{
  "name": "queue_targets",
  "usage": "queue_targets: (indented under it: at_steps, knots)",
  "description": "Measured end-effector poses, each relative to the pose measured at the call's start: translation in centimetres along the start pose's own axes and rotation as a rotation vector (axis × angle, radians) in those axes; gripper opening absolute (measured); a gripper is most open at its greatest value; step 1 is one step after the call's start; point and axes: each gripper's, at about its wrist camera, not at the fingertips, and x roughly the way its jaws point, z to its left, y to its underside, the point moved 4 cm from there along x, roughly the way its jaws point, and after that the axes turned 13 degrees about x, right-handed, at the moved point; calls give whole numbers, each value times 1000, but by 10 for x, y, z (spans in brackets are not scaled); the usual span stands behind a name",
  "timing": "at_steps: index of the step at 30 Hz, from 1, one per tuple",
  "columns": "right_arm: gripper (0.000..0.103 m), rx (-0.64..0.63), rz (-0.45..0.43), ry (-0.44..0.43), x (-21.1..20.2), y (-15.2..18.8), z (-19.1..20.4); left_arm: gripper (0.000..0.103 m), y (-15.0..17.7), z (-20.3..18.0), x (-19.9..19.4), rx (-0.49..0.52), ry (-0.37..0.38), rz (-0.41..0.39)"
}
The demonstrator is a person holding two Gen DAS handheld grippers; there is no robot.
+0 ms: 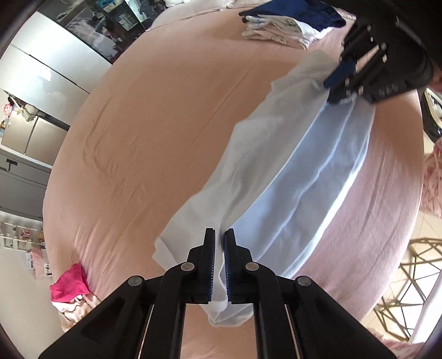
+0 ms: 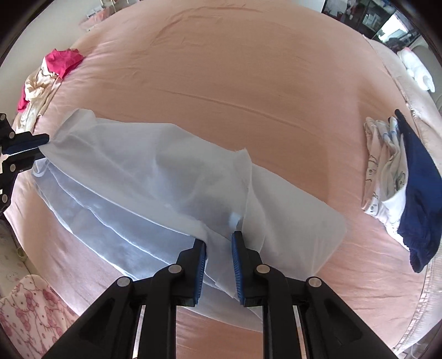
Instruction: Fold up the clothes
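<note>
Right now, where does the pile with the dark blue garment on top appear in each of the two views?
Left wrist view: the folded pile is at the top edge, right of centre, beyond the white garment.
Right wrist view: the folded pile is at the far right, mid-height.
Shared landmark: the pink crumpled garment at the bed's edge.

The right gripper (image 1: pixel 335 80) at two o'clock is blurry and runs off the picture's top edge. The white garment (image 1: pixel 221 303) hides partly behind the jaws. The shelf things (image 1: pixel 110 16) at eleven o'clock are too small to tell.
</note>
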Motion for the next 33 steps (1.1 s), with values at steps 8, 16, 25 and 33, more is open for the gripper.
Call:
queue_targets:
  at_steps: [8,16,25,33]
  knots:
    - [0,-94,-50,29,-31,14,-9,6,20,-4,18,-33,0,40]
    - [14,-126,-64,15,-22,5,22,25,-9,-14,14,-86,46,-42]
    - [0,-211,-53,-52,17,-10,68,51,-43,-24,17,-96,41,-97]
    - [1,134,-12,-367,-18,-48,20,51,-59,-39,25,77,-200,-121]
